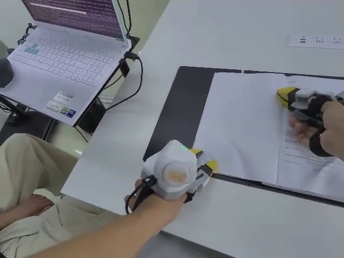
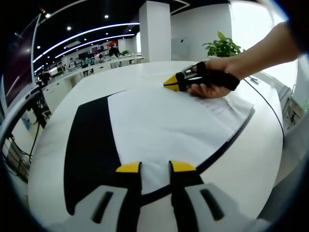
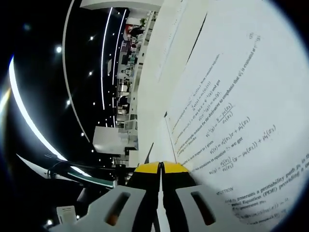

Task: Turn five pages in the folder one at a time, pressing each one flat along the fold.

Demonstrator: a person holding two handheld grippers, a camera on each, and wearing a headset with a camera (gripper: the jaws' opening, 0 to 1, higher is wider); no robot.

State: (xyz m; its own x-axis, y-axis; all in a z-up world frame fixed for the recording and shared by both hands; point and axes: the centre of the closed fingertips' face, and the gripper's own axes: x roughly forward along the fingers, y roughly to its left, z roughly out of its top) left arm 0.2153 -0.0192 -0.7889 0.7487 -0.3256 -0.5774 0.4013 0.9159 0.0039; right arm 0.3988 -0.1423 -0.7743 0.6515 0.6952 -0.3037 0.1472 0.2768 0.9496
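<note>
Left tongs (image 1: 207, 160) sit at the near edge of the folder (image 1: 177, 118), held in the person's left hand (image 1: 153, 201). In the left gripper view the left tongs (image 2: 155, 167) stand a narrow gap apart, with the near edge of the blank page (image 2: 164, 121) and the folder's black rim showing in the gap. Can't tell if they grip anything.

The folder lies open on the white tabletop (image 1: 215, 37): black cover on the left, blank page (image 1: 242, 123) spread flat over it, printed page (image 1: 306, 161) on the right.

Right tongs (image 1: 284, 95) are farther off, on the paper near the fold, yellow tips pointing left, right hand (image 1: 322, 131) wrapped round the handle. In the right gripper view the right tongs (image 3: 161, 167) are pressed fully together, tips low on the printed page (image 3: 231, 111), formulas readable just beside them.

Beyond the folder a white power strip (image 1: 317, 40) lies on the tabletop. Off the tabletop's left side is an open laptop (image 1: 64, 59) on a stand, with a black cable (image 1: 137, 80) plugged in.
</note>
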